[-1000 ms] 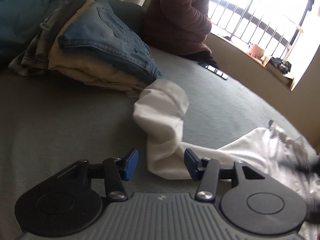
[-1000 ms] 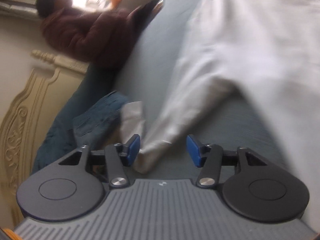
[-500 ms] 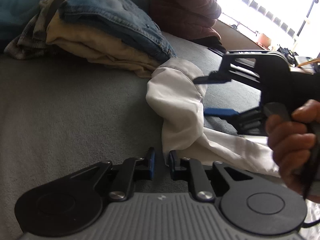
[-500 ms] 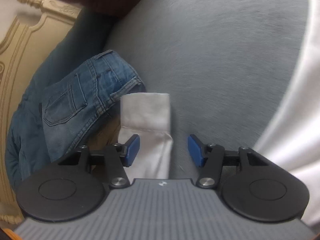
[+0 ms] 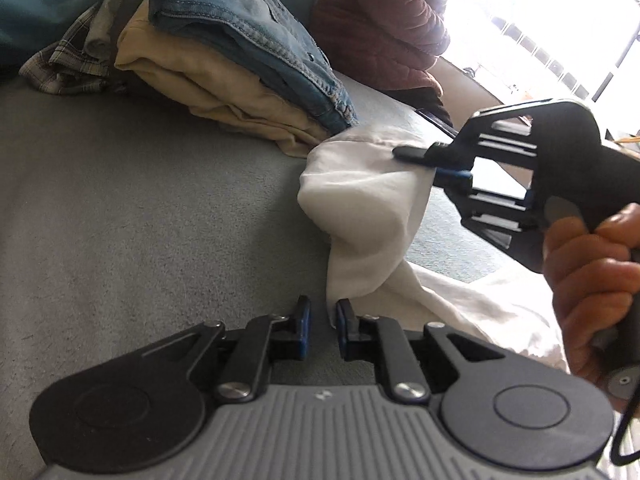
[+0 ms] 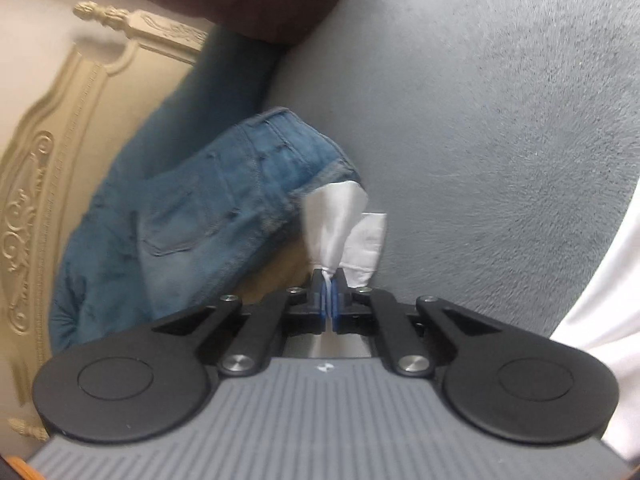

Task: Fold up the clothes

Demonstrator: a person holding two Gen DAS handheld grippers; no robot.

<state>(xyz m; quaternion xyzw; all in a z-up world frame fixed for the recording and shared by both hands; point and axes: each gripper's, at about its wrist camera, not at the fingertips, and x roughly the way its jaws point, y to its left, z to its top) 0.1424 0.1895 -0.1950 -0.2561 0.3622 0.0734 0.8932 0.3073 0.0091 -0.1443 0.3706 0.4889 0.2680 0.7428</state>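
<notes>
Right tongs (image 6: 329, 298) now on sleeve (image 6: 334, 220)

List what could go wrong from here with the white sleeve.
1. The right gripper pinches only a thin edge of the white sleeve; a pull might slip it free.
2. The sleeve end lies against the folded jeans; lifting it could disturb that stack.
3. The left gripper seems not to clamp cloth.

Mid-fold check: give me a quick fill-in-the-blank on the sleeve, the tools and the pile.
The right tool is shut on the ____ sleeve.
The folded jeans lie on top of a ____ garment.
The left tool has a narrow ____ between its pads.
The clothes lie on a ____ bedcover.

Missing: white; beige; gap; grey
</notes>
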